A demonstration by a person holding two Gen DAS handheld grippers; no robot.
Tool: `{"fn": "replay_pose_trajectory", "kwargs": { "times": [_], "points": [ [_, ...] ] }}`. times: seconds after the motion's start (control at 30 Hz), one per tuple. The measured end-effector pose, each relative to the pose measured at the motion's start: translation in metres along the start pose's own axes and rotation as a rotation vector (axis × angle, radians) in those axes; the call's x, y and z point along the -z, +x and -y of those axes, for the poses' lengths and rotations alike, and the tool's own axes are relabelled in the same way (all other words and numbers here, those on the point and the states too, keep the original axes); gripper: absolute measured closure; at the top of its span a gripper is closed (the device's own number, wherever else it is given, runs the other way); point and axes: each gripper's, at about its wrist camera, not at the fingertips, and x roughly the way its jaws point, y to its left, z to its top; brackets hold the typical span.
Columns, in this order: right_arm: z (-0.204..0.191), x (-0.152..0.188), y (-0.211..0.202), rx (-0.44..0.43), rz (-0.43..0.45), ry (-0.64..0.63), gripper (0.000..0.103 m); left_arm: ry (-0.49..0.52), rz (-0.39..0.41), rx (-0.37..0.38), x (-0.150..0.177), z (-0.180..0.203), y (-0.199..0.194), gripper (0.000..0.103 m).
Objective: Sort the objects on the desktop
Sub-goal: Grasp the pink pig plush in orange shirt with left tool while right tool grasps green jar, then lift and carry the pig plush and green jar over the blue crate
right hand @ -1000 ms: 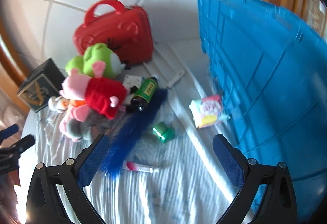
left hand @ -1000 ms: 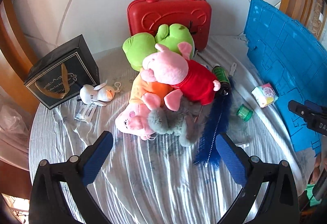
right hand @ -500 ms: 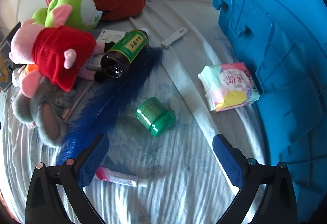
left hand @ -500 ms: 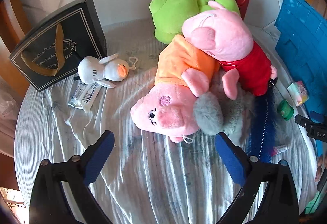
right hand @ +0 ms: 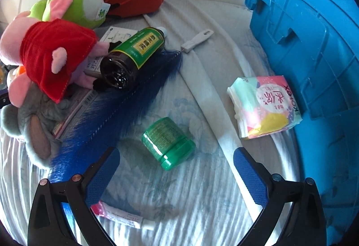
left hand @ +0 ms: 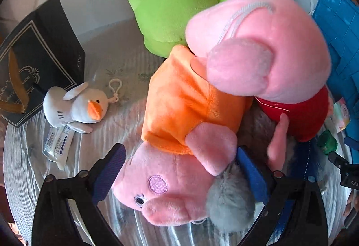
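White cloth covered the table point(left hand: 107, 66); the left tool point(left hand: 179, 169) stood apart around the orange-shirted pig plush's point(left hand: 179, 145) head: light, soft, best squeezed there. The right tool point(right hand: 177, 174) gaped above the slick green jar point(right hand: 169, 141).

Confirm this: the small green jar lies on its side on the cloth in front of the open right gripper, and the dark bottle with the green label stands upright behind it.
One thing is wrong: the dark bottle lies on its side, its base toward the camera, as the right wrist view shows. The small green jar does lie on its side on the cloth before the open right gripper.
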Motion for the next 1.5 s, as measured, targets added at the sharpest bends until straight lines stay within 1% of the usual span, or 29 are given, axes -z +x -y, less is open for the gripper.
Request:
{"fn": "replay_pose_trajectory", "kwargs": {
  "times": [0.07, 0.17, 0.23, 0.27, 0.4, 0.47, 0.53, 0.57, 0.6, 0.63, 0.7, 0.73, 0.8, 0.83, 1.07, 1.23, 1.4, 1.47, 1.5],
  "points": [
    [-0.001, 0.0, 0.005, -0.004, -0.007, -0.003, 0.0, 0.0, -0.033, -0.011, -0.003, 0.002, 0.013, 0.003],
    [-0.004, -0.002, 0.01, -0.003, -0.011, -0.02, 0.0, 0.02, -0.056, -0.029, -0.006, 0.007, 0.031, 0.003],
    [-0.006, -0.003, 0.014, 0.003, -0.015, -0.033, 0.0, 0.023, -0.066, -0.044, -0.007, 0.008, 0.04, 0.005],
    [-0.007, -0.004, 0.016, 0.006, -0.017, -0.039, 0.0, 0.015, -0.064, -0.037, -0.008, 0.007, 0.041, 0.007],
    [-0.009, -0.008, 0.022, 0.005, -0.023, -0.053, 0.0, 0.015, -0.045, -0.029, -0.007, 0.007, 0.04, 0.023],
    [-0.011, -0.008, 0.024, 0.003, -0.025, -0.064, 0.0, 0.017, -0.033, -0.026, -0.003, 0.007, 0.036, 0.029],
    [-0.014, -0.008, 0.026, 0.007, -0.022, -0.082, 0.001, 0.005, -0.025, -0.019, 0.001, 0.005, 0.031, 0.032],
    [-0.015, -0.008, 0.027, 0.01, -0.026, -0.091, 0.005, -0.003, -0.023, -0.015, 0.004, 0.004, 0.028, 0.033],
    [-0.017, -0.008, 0.029, 0.013, -0.032, -0.1, 0.011, -0.009, -0.021, -0.013, 0.007, 0.003, 0.026, 0.034],
    [-0.018, -0.007, 0.03, 0.018, -0.039, -0.108, 0.016, -0.014, -0.021, -0.013, 0.01, 0.002, 0.023, 0.034],
    [-0.02, -0.005, 0.033, 0.029, -0.053, -0.121, 0.036, -0.026, -0.021, -0.006, 0.018, -0.002, 0.017, 0.034],
    [-0.02, -0.004, 0.034, 0.027, -0.058, -0.122, 0.04, -0.033, -0.021, -0.003, 0.022, -0.004, 0.014, 0.034],
    [-0.02, -0.001, 0.031, 0.012, -0.059, -0.12, 0.052, -0.046, -0.02, -0.003, 0.03, -0.009, 0.008, 0.034],
    [-0.021, 0.001, 0.03, 0.005, -0.061, -0.125, 0.054, -0.053, -0.02, -0.003, 0.035, -0.012, 0.004, 0.034],
    [-0.026, 0.015, 0.011, -0.062, -0.071, -0.127, 0.055, -0.093, -0.025, -0.012, 0.064, -0.026, -0.023, 0.034],
    [-0.028, 0.027, -0.009, -0.102, -0.07, -0.116, 0.055, -0.116, -0.031, 0.036, 0.087, -0.03, -0.043, 0.034],
    [-0.036, 0.042, -0.026, -0.122, -0.075, -0.14, 0.055, -0.126, -0.041, 0.056, 0.112, -0.036, -0.064, 0.033],
    [-0.035, 0.047, -0.031, -0.131, -0.08, -0.138, 0.055, -0.14, -0.049, 0.08, 0.123, -0.028, -0.071, 0.031],
    [-0.035, 0.049, -0.034, -0.133, -0.08, -0.14, 0.055, -0.143, -0.045, 0.083, 0.124, -0.028, -0.072, 0.031]
  ]
}}
